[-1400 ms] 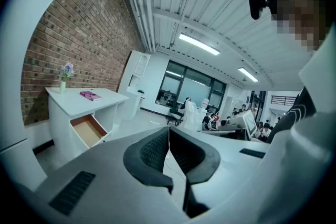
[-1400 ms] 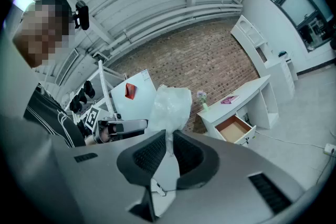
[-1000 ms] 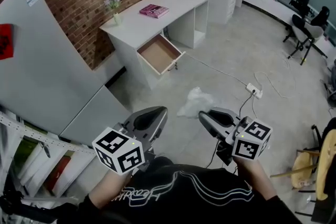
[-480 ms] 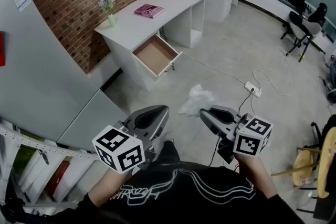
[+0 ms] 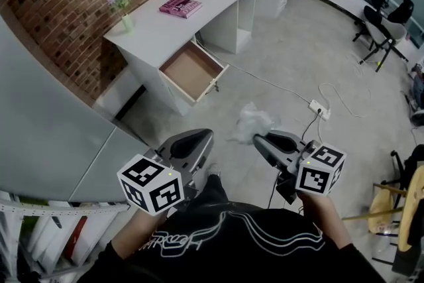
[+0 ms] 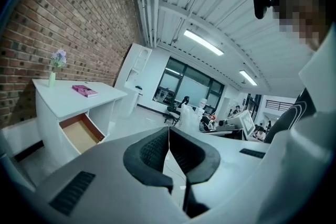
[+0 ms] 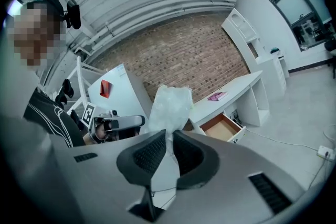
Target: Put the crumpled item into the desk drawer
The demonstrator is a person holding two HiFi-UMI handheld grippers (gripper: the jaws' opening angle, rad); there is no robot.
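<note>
The crumpled item is a clear plastic bag (image 5: 252, 121), pinched at its lower end by my right gripper (image 5: 260, 140), which is shut on it. From the right gripper view the bag (image 7: 170, 105) stands up out of the closed jaws of that gripper (image 7: 169, 136). My left gripper (image 5: 193, 141) hangs beside it, shut and empty, its pads meeting in the left gripper view (image 6: 169, 132). The white desk (image 5: 165, 26) stands ahead by the brick wall. Its drawer (image 5: 192, 69) is pulled open and shows a bare brown bottom (image 6: 81, 131) (image 7: 220, 127).
A pink book (image 5: 180, 6) and a small flower vase (image 5: 120, 3) sit on the desk. A power strip (image 5: 320, 111) with cables lies on the floor to the right. A grey panel (image 5: 46, 122) stands at left, office chairs (image 5: 381, 30) at far right.
The desk and open drawer have slid left and grown slightly in the head view as both grippers were carried forward. The bag stays pinched in the right gripper.
</note>
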